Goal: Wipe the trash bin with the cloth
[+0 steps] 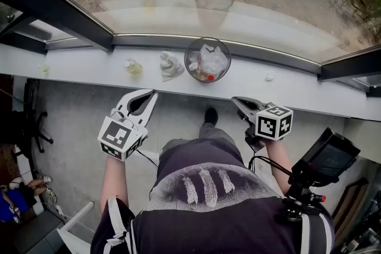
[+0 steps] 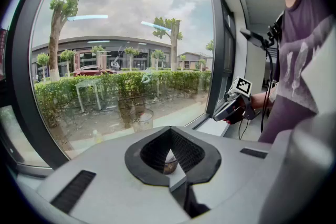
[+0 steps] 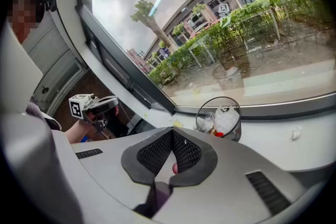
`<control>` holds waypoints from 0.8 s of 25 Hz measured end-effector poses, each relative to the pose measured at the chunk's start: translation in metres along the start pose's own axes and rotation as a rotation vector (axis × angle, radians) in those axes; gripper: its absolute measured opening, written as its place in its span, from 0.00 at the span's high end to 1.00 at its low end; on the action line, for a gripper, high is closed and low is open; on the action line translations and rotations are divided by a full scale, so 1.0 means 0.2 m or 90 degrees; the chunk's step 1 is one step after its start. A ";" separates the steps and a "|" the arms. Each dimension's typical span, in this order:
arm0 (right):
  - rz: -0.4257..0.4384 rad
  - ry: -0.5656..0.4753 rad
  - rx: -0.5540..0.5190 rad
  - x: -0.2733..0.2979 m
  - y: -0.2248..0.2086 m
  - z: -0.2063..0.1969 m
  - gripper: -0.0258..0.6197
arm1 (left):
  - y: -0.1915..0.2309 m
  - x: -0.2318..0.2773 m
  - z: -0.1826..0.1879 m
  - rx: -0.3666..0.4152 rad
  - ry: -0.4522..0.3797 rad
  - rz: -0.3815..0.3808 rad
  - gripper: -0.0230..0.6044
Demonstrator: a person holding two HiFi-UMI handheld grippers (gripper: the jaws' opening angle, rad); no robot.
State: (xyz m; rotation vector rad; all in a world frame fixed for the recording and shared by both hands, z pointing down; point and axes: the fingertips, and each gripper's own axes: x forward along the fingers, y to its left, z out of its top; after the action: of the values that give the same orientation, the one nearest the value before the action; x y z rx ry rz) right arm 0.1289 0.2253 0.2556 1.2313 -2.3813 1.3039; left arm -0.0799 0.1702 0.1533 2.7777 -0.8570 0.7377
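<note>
1. shirt (image 1: 208, 187): dark with a pale print, on the person carrying my rig. It is nearest the lens, fills the bottom of the head view and hides the ground beneath it.
2. left gripper (image 1: 152, 94): fingers closed tip to tip with nothing between them; only the ledge shows through the loop they form. It is held in front of the body, short of the surface, and points toward the cloth. I judge it is placed to do the pick-up.
3. right gripper (image 1: 237, 100): fingers likewise closed and empty. It is aimed at the trash bin and well apart from it.
4. surface (image 1: 83, 65): a white window ledge that carries every item in a row along the glass.
5. trash bin (image 1: 189, 65): small, round and see-through, standing upright on the ledge by the window frame. It holds a crumpled white bag and something red that I cannot identify. From above, the outer wall I must wipe is barely visible, and the right gripper view shows one side only.
6. cloth (image 1: 171, 65): white and crumpled, just beside the bin on its left, with no gripper on it. I judge that wiping has not begun and that the fingers must open first.
7. bottle (image 1: 133, 67): small and yellowish, left of the cloth. Its label is unreadable.
8. scrap (image 1: 269, 76): white, right of the bin, too small to name.
9. device (image 1: 330, 154): dark, with a screen, at the right hip. The screen is illegible.
</note>
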 end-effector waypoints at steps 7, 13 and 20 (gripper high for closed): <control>0.144 -0.024 0.106 0.18 -0.07 0.39 0.96 | 0.12 0.24 0.05 -0.029 0.021 -0.011 0.99; -0.053 0.021 0.037 0.30 -0.34 0.41 0.96 | 0.44 0.41 -0.12 -0.016 0.043 -0.004 0.99; -0.262 0.179 0.005 0.41 -0.66 0.27 0.78 | 0.80 0.74 -0.49 0.009 0.115 -0.063 0.99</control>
State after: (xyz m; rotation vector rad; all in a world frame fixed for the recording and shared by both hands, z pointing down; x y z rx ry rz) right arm 0.1831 0.0994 0.3465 1.3455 -1.8139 1.2543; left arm -0.1044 -0.0088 0.3106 2.6915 -0.6780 0.9623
